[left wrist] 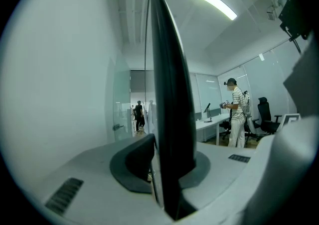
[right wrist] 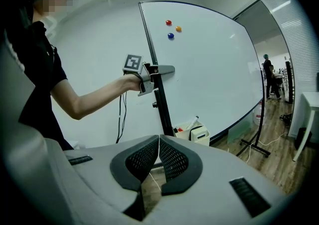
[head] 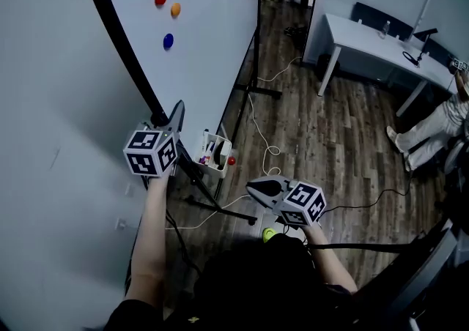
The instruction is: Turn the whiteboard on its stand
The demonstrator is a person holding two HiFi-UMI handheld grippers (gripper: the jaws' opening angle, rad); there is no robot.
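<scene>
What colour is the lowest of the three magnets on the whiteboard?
Blue; the magnet on the whiteboard shows best in the head view.

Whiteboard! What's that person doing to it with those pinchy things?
A person holds a pinching tool in each hand. The left gripper is clamped on the black edge of the whiteboard, probably to swing it round on its stand. The right gripper is shut on nothing and held away from the board. Three magnets sit on the board's face, and a small tray with pens is near its lower edge.
</scene>
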